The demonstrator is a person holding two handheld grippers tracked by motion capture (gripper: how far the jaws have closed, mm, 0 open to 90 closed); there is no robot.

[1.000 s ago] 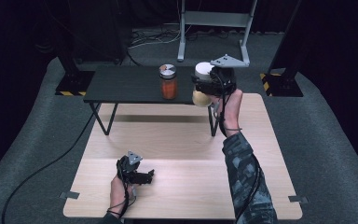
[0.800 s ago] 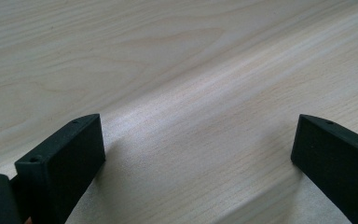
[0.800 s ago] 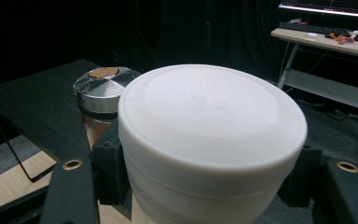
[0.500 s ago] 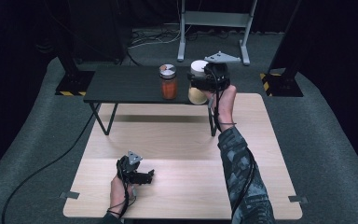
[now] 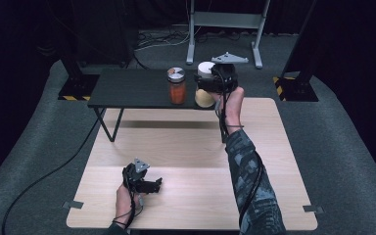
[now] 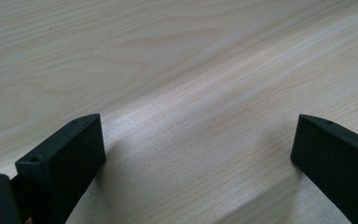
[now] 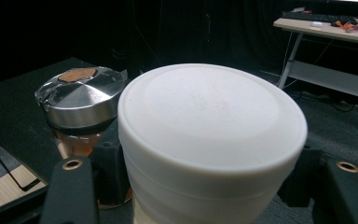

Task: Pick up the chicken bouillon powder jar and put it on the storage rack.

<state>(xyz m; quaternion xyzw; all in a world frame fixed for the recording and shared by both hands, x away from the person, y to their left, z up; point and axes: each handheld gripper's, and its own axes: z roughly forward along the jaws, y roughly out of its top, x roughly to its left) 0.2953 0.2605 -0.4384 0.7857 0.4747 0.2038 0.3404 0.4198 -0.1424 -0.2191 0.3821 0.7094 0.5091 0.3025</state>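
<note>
A white-lidded jar (image 5: 205, 68) with pale contents hangs over the right end of the low black table (image 5: 127, 88), and my right gripper (image 5: 208, 84) is shut on its body. In the right gripper view the white lid (image 7: 212, 135) sits between the black fingers (image 7: 72, 186). Just left of it on the black table stands an orange-filled jar with a silver lid (image 5: 177, 87), which the right gripper view has as a silver lid (image 7: 81, 98). My left gripper (image 5: 148, 184) rests on the wooden tabletop (image 5: 191, 147) near its front. Its jaws (image 6: 198, 154) are wide open, with bare wood between them.
The low black table stands across the far end of the wooden tabletop. Behind it are a metal stand (image 5: 225, 22), dark equipment and cables on grey carpet. A cable (image 5: 44, 176) trails off to the left.
My right hand has carried the white-lidded jar a little to the left, closer to the orange jar. The left gripper has stayed where it was.
</note>
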